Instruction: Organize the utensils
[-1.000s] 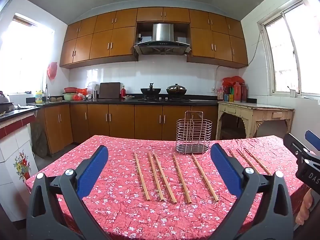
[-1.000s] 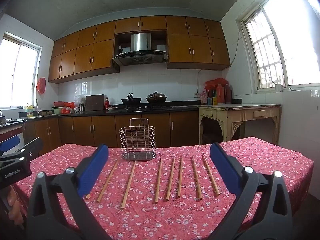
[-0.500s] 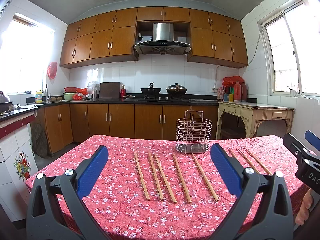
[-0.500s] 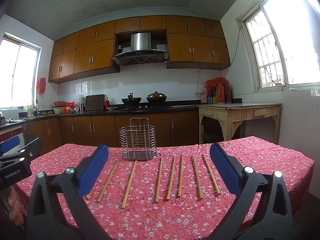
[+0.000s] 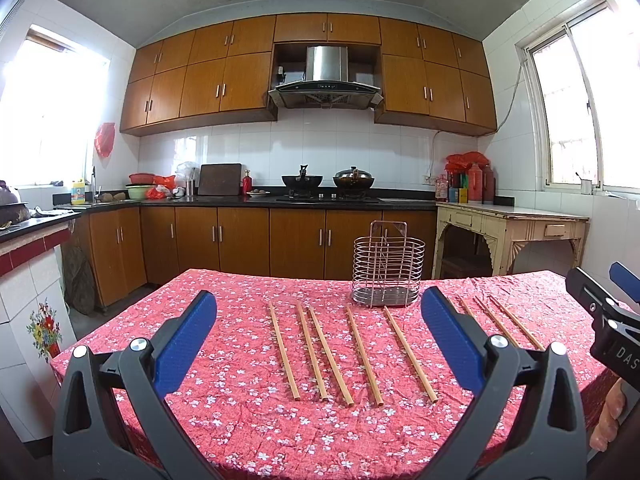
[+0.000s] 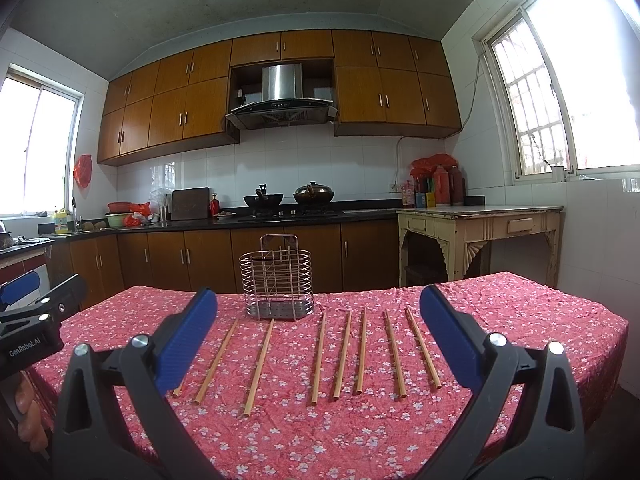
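Several wooden chopsticks (image 5: pixel 328 357) lie side by side on the red flowered tablecloth (image 5: pixel 240 392); they also show in the right wrist view (image 6: pixel 360 350). A wire utensil holder (image 5: pixel 387 271) stands upright behind them, also in the right wrist view (image 6: pixel 277 280). My left gripper (image 5: pixel 318 320) is open and empty, held above the table's near edge. My right gripper (image 6: pixel 318 318) is open and empty, likewise short of the chopsticks. Each gripper shows at the other view's edge.
A pale wooden side table (image 5: pixel 512 228) stands at the back right. Kitchen counters with a stove and pots (image 5: pixel 328 192) run along the far wall. A tiled counter (image 5: pixel 28 256) is at the left. The tablecloth edge drops off at the right (image 6: pixel 608 344).
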Motion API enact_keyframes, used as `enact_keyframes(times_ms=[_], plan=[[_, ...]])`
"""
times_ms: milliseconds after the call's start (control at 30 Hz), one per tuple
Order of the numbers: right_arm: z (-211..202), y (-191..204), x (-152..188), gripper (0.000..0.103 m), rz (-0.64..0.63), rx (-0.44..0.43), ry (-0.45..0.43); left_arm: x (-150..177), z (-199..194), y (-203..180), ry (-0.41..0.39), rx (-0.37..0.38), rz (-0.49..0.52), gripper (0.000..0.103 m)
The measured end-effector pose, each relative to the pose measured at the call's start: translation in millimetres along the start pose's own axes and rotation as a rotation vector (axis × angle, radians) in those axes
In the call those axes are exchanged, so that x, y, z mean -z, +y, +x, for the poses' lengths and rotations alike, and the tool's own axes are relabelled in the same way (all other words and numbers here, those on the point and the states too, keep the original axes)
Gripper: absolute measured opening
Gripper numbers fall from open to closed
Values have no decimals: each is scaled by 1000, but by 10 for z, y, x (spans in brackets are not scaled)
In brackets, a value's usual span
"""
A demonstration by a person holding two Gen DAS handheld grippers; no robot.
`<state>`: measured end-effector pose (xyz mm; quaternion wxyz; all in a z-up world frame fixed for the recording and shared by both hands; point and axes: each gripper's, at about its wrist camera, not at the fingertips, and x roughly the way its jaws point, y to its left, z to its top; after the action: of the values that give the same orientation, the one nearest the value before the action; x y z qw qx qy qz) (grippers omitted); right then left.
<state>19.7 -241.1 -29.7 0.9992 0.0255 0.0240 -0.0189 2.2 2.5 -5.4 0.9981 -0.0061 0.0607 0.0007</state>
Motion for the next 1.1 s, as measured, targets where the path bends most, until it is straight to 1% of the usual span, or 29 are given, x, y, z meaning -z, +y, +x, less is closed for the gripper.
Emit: enact_keyframes(times_ms=[1100], plan=[[3,-6,5,99,2,1,3,22,19,1,1,-3,1,101]])
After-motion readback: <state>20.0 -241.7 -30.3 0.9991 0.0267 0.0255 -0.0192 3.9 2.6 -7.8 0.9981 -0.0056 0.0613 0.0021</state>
